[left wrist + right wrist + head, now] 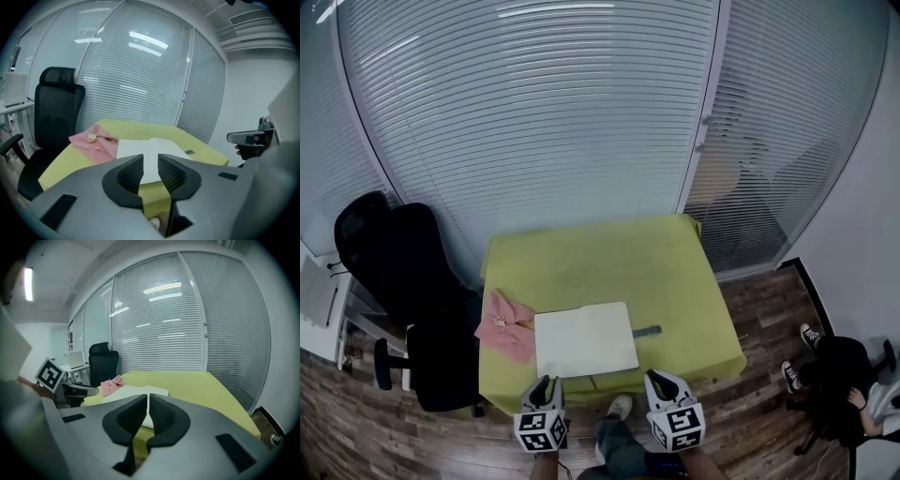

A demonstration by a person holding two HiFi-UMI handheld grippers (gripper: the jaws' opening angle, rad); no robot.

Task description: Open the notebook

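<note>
Table [600, 258], yellow-green cover: 1.
Notebook [585, 340], white: 1.
Pink cloth [504, 328]: 1.
Small dark grey object [646, 331], kind not discernible: 1.
Office chair [412, 281], black: 1.
Two-jaw grippers: 2, namely left gripper [546, 384] and right gripper [664, 378].
Marker cubes: 2, one per gripper.
Seated person [839, 389] at lower right: 1.
Sneakers [811, 335] on that person: 2.
Window blinds [534, 112]: several panels, exact number not countable.
</note>
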